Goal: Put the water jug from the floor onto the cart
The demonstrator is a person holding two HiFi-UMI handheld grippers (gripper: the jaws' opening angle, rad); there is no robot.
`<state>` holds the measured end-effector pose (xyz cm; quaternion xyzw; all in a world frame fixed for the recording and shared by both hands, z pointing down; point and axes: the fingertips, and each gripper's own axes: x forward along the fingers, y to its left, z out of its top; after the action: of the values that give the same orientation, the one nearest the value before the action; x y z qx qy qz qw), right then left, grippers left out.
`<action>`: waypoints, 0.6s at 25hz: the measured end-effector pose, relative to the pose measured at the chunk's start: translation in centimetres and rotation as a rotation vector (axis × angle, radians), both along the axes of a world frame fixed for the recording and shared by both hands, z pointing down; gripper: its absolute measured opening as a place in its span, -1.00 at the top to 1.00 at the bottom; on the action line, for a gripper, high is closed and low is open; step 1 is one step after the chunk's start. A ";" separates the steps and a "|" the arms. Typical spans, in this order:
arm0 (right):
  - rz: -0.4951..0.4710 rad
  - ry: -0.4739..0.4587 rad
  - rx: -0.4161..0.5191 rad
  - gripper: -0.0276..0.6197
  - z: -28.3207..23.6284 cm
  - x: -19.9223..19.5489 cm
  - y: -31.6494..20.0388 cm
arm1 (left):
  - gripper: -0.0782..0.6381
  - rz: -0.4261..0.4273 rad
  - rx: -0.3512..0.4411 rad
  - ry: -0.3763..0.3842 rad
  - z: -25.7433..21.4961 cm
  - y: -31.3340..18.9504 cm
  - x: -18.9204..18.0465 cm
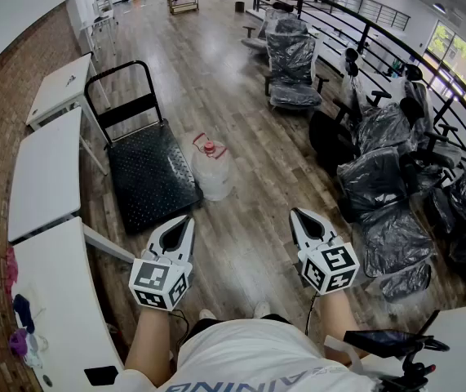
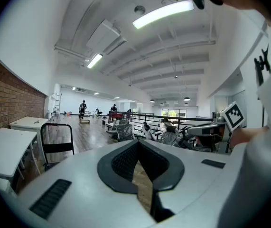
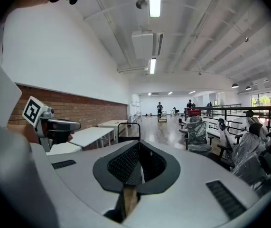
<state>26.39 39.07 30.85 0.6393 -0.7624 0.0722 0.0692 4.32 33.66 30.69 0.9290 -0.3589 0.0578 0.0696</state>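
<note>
The cart (image 1: 147, 174) sits at my 11 o'clock, its black deck bare and its handle at the far end. The jug (image 1: 210, 170) stands upright on the floor at about 12 o'clock, just beside the cart's 3 o'clock edge. It is a big clear bottle with a red cap and a red loop handle (image 1: 200, 140) at the neck. I can't tell how full it is. I expect it to be heavy if filled, with stiff walls and smooth round sides that would slide between pads. I'd take it by the red loop or the neck and steady the body from the other side.

My left tongs (image 1: 182, 225) are closed on nothing, with only floor showing past the tips. They are held low in front of me and tipped slightly down, aimed toward the cart's near corner. My right tongs (image 1: 302, 219) are also shut and empty and tipped much the same, pointing at 12 o'clock. Both are well short of the jug.
</note>
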 end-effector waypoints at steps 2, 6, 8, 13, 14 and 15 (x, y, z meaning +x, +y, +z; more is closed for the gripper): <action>-0.002 -0.002 0.002 0.90 -0.1 0.4 0.1 | 0.78 -0.002 0.001 -0.002 -0.1 0.1 0.4; -0.015 -0.009 0.006 0.90 0.0 1.3 0.0 | 0.78 -0.013 0.008 -0.009 -0.3 0.4 1.2; -0.027 -0.016 0.011 0.90 0.0 1.8 -0.1 | 0.78 -0.023 0.014 -0.015 -0.5 0.6 1.7; -0.068 -0.034 0.023 0.90 0.2 3.2 -0.2 | 0.78 -0.060 0.026 -0.039 -0.9 1.5 3.0; -0.077 -0.035 0.025 0.90 0.4 3.5 -0.2 | 0.78 -0.071 0.025 -0.043 -0.8 1.7 3.2; -0.084 -0.036 0.027 0.90 0.6 3.8 -0.1 | 0.78 -0.081 0.023 -0.045 -0.7 2.0 3.3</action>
<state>30.21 39.01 31.48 0.6064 -0.7905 0.0702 0.0498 7.66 35.62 30.00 0.9128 -0.3985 0.0719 0.0531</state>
